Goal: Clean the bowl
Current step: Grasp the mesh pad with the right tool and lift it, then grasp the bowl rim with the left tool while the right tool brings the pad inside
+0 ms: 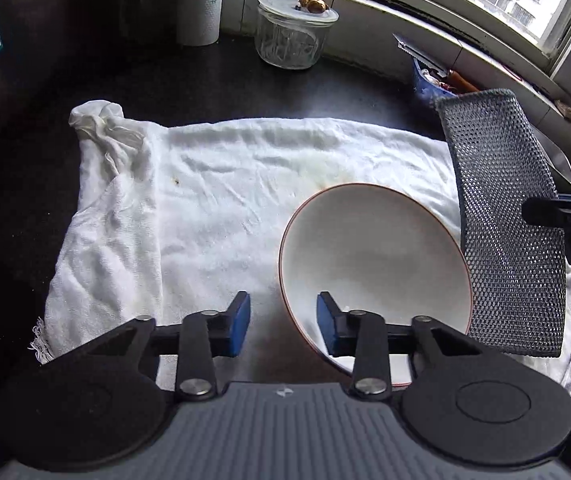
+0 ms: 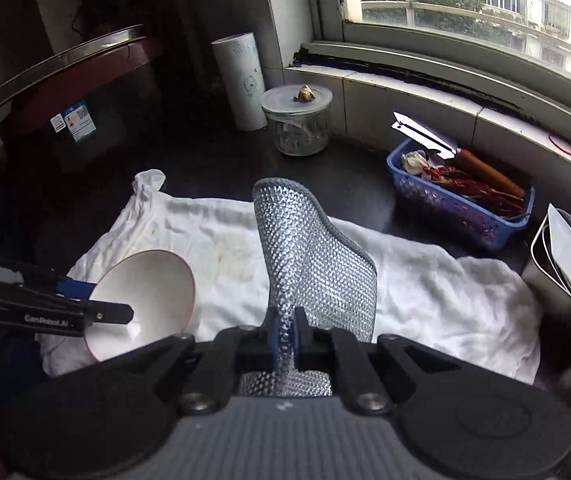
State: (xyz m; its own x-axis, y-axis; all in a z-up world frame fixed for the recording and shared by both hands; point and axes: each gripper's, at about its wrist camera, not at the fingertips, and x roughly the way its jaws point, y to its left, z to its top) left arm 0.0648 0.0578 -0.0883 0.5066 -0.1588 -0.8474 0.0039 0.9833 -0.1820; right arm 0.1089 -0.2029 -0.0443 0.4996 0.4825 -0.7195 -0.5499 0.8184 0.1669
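A white bowl [image 1: 373,248] with a thin brown rim stands tilted on a white towel [image 1: 205,200]. My left gripper [image 1: 284,324] is shut on its near wall, one blue pad inside the bowl and the other outside. In the right wrist view the same bowl [image 2: 149,284] leans with its mouth towards the camera, held at the rim by the left gripper [image 2: 97,300]. My right gripper [image 2: 285,336] is shut on a silver-grey mesh scrubbing cloth [image 2: 313,256], which stands up from the jaws. That cloth [image 1: 505,220] hangs just right of the bowl, apart from it.
A lidded glass jar [image 2: 297,120] and a paper towel roll [image 2: 241,80] stand at the back by the window sill. A blue basket [image 2: 461,200] with a serrated knife and scraps sits back right. A metal container [image 2: 565,264] stands at the right edge of the towel [image 2: 445,288].
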